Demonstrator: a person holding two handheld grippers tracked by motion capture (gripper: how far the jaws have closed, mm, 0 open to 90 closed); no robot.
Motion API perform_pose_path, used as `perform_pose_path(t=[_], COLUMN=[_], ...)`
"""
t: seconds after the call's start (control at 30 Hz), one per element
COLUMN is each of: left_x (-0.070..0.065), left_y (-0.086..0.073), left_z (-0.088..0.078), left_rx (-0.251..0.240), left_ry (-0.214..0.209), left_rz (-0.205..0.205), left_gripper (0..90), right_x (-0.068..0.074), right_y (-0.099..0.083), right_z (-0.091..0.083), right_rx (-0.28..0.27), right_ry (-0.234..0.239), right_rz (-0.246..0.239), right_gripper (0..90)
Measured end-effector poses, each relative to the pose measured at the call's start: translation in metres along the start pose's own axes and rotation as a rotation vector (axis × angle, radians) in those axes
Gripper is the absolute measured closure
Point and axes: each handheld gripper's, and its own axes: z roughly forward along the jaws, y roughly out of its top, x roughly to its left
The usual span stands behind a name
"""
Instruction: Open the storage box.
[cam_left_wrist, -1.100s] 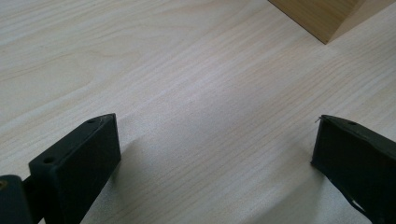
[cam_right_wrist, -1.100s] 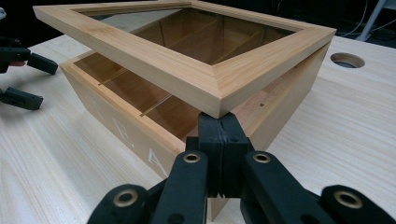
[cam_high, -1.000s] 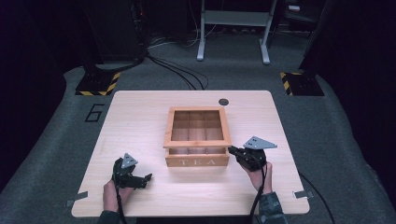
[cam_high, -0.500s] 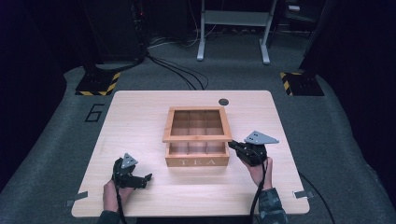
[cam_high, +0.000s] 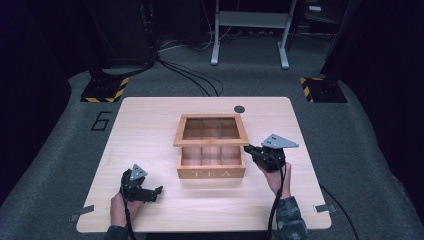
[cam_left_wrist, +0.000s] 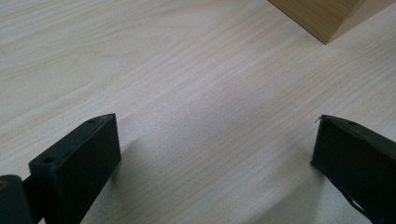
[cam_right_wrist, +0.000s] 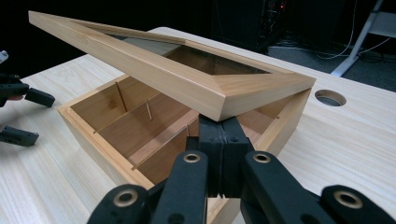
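A wooden tea box (cam_high: 211, 173) with "TEA" on its front stands mid-table, its inner compartments bare. Its glass-paned lid (cam_high: 210, 144) is tilted up at the front, hinged at the back. My right gripper (cam_high: 248, 149) is at the box's right front corner, jaws shut against each other. In the right gripper view its tip (cam_right_wrist: 219, 128) sits under the lid's (cam_right_wrist: 154, 70) raised corner, above the box (cam_right_wrist: 93, 135). My left gripper (cam_high: 157, 192) rests on the table left of the box, open, with bare wood between its jaws (cam_left_wrist: 215, 149). A box corner (cam_left_wrist: 322, 14) shows beyond them.
The light wooden table (cam_high: 150, 125) has a round cable hole (cam_high: 239, 109) behind the box. On the dark floor beyond lie cables, a metal stand (cam_high: 248, 30) and two yellow-and-black striped bases. The left gripper (cam_right_wrist: 35, 116) shows far off in the right gripper view.
The lid's front edge has risen, and my right gripper has moved up and in under its corner. The left gripper has stayed put.
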Motion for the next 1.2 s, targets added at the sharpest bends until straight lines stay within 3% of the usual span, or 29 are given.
perform_pose_path(t=[1.2], left_x=[-0.001], left_y=[0.0], left_z=[0.0], left_rx=[-0.003], left_ry=[0.003], left_rz=[-0.002], left_gripper=[0.8], right_x=[-0.008], right_y=[0.032], right_z=[0.009], right_rx=[-0.007], right_ry=[-0.006], right_rz=[-0.03], right_gripper=[89.8])
